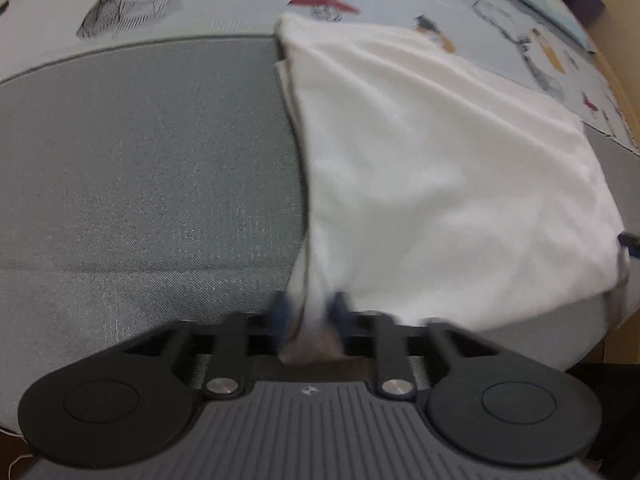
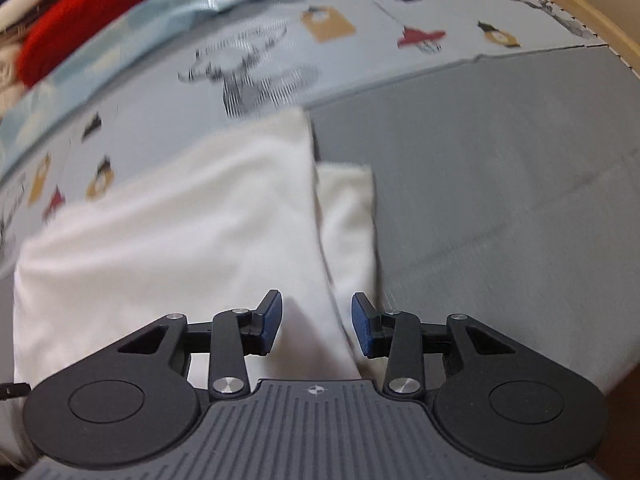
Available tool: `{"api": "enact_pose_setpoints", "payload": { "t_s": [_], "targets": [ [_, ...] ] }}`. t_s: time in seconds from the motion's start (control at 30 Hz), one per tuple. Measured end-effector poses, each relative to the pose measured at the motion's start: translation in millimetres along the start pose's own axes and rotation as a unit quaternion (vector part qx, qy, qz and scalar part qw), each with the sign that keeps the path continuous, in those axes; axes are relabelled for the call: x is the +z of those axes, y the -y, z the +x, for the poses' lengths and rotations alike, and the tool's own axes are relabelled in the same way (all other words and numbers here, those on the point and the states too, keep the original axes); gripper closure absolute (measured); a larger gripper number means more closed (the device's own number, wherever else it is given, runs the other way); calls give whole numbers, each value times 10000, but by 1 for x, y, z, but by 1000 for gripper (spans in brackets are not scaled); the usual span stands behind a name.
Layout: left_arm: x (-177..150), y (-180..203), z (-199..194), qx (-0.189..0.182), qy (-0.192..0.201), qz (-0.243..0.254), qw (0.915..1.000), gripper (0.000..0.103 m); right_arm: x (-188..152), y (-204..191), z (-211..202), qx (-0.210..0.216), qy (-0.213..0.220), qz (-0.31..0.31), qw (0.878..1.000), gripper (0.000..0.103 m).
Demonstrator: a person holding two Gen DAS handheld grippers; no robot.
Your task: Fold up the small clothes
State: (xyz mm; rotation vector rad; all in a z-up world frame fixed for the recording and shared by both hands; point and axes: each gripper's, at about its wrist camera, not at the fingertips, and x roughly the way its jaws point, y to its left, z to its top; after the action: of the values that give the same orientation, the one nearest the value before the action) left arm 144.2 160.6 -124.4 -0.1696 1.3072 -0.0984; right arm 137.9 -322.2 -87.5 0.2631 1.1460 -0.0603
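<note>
Nearest in the left wrist view, the left gripper [image 1: 307, 320] has its blue pads pressed together on a bunched corner of the white garment [image 1: 440, 184], which rises from the grey mat [image 1: 140, 180] into the pinch. In the right wrist view the right gripper [image 2: 316, 320] stands spread, its pads apart on either side of a fold ridge of the white garment [image 2: 168, 240] and not pressing on it.

The step in hand looks like a fold partway through: one corner carried by the left, the right side let go (or not yet taken, the frames cannot say which). Beyond the grippers the cloth lies doubled across the mat, its far edge reaching the printed sheet [image 1: 160, 4] with the deer drawing; a narrower flap shows beside the main panel.

Next, I judge, the held corner must be laid over squarely onto the panel's far edge, then released without dragging the layers askew.
</note>
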Motion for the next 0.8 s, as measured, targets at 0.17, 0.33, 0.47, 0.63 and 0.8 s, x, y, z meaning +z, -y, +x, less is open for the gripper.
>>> {"api": "enact_pose_setpoints", "payload": {
  "t_s": [0.17,0.33,0.47,0.63,0.8],
  "targets": [
    [-22,2,-22,177,350,-254,9989,96,-29,9,-3,-8,-363,-93,9993,69],
    [-29,1,-18,322,98,-379,9987,96,-40,16,-12,-31,-228,-129,9997,99],
    [-25,-4,-26,274,263,-412,9984,82,-41,26,-4,-256,-451,-93,9986,96],
    [0,-30,-43,-42,891,-978,9912,51,-18,38,-25,-481,13,-17,9988,74],
    [33,-33,-28,-164,815,-1241,9888,44,-3,49,-75,27,1360,73,9907,67]
  ]
}}
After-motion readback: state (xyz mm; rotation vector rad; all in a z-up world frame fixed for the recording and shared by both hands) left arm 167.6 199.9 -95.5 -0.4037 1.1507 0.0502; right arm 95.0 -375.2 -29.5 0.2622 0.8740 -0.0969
